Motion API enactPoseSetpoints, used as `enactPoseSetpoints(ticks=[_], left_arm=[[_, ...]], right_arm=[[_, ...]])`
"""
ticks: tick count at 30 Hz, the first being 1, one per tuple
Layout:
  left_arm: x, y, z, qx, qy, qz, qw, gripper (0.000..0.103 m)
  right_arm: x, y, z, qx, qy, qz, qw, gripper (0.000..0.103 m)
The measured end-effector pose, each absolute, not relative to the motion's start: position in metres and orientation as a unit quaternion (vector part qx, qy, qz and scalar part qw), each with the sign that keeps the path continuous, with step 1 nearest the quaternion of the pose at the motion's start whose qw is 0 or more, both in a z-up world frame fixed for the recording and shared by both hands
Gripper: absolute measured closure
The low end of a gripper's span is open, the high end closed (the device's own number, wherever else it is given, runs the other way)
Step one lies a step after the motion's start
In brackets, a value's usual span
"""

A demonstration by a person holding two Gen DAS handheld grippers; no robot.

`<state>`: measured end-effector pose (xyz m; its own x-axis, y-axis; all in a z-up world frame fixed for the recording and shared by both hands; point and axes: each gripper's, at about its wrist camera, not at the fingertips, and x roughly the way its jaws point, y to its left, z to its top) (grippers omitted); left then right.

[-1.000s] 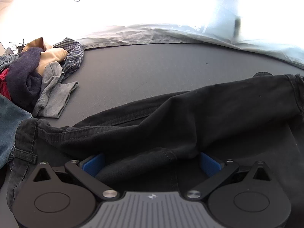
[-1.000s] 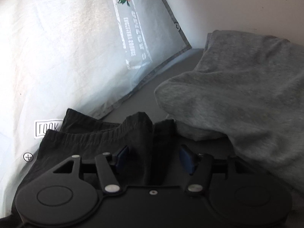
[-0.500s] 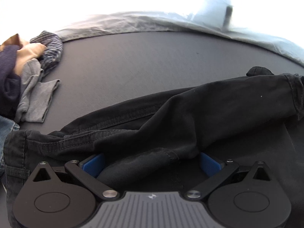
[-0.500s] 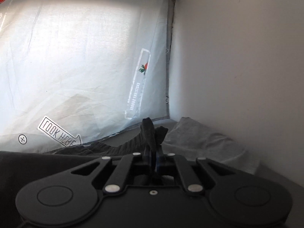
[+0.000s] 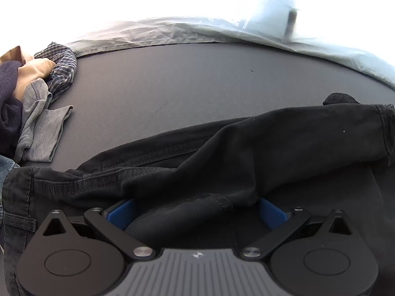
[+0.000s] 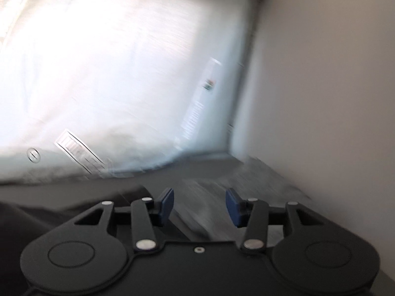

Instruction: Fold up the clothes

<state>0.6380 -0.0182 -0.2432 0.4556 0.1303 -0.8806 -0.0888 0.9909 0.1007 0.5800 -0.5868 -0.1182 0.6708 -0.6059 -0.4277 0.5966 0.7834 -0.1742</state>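
Observation:
Black trousers (image 5: pixel 246 148) lie crumpled across the dark grey table (image 5: pixel 172 86). My left gripper (image 5: pixel 196 213) points down onto them, its blue pads (image 5: pixel 121 212) spread wide with a bunched fold of the black cloth lying between them. In the blurred right wrist view my right gripper (image 6: pixel 200 203) is above the table with its jaws opening and nothing between them. A dark mass of black cloth (image 6: pixel 44 217) shows below and left of it.
A pile of mixed clothes (image 5: pixel 37 98) sits at the table's left edge. A white printed plastic sheet (image 5: pixel 197 29) hangs along the back. A blurred grey garment (image 6: pixel 246 180) lies by the pale wall (image 6: pixel 321 74) on the right.
The right gripper shut on a black hem and lifted it, then let go; it now stands open and empty, and its view has rolled. The left view tilted slightly.

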Motion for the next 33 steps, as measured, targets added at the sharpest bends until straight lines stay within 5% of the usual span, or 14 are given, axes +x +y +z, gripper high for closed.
enactPoseSetpoints(ticks=[11,12,13,14,23,26,29,31,33], left_arm=[[0.638,-0.016,-0.243,0.018,0.516,0.060,0.854,0.000],[0.638,-0.016,-0.243,0.016,0.516,0.059,0.855,0.000],[0.638,-0.016,-0.244,0.014,0.515,0.058,0.855,0.000],[0.639,-0.015,-0.244,0.012,0.515,0.057,0.855,0.000],[0.640,-0.015,-0.244,0.011,0.514,0.053,0.856,0.000],[0.637,-0.015,-0.245,0.011,0.508,0.054,0.860,0.000],[0.636,-0.016,-0.245,0.011,0.504,0.054,0.862,0.000],[0.635,-0.016,-0.246,0.010,0.500,0.057,0.864,0.000],[0.633,-0.017,-0.246,0.009,0.495,0.060,0.867,0.000]], right_arm=[[0.699,-0.632,-0.188,0.082,0.400,-0.153,0.900,0.050],[0.700,-0.633,-0.190,0.081,0.400,-0.154,0.900,0.058],[0.699,-0.633,-0.193,0.078,0.394,-0.158,0.902,0.082],[0.694,-0.631,-0.193,0.080,0.387,-0.156,0.905,0.088],[0.710,-0.658,-0.159,0.073,0.314,-0.244,0.915,0.094],[0.728,-0.661,-0.186,0.036,0.364,-0.280,0.888,0.089],[0.706,-0.663,-0.174,0.065,0.337,-0.312,0.886,0.068],[0.663,-0.658,-0.152,0.106,0.279,-0.345,0.890,0.040],[0.614,-0.648,-0.136,0.135,0.237,-0.372,0.887,0.037]])
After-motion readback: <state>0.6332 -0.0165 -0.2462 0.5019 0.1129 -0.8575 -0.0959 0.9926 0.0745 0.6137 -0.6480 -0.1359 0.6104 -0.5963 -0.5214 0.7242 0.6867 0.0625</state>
